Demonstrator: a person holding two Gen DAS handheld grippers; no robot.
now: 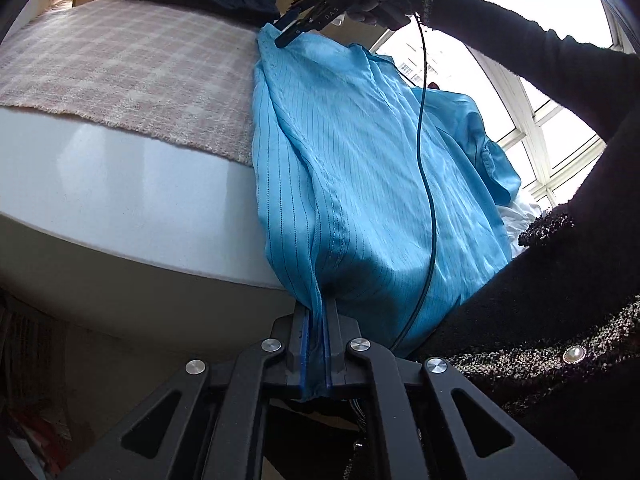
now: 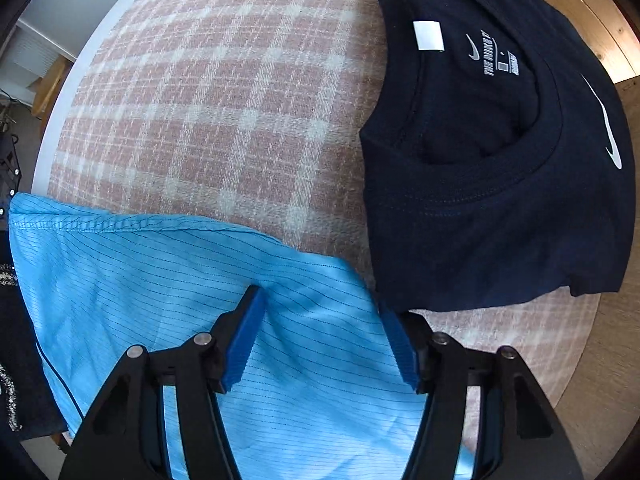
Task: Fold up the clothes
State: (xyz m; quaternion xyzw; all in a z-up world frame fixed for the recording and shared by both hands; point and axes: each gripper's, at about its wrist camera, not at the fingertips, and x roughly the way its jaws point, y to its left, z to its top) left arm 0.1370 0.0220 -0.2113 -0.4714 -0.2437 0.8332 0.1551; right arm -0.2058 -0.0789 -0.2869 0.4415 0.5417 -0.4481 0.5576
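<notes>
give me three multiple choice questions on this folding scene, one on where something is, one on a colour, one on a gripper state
1. Where does the folded dark t-shirt lie?
A. on the pink checked blanket
B. on the floor
C. over a sleeve

2. What colour is the striped garment being handled?
A. red
B. light blue
C. white

3. How does the left gripper stand?
A. open above the cloth
B. shut on nothing
C. shut on the striped garment

Answers:
1. A, the right wrist view shows it resting on the checks beside the blue cloth.
2. B, both views show light blue fabric with thin dark stripes.
3. C, blue fabric is pinched between its fingers, while the right gripper is open over the cloth.
</notes>
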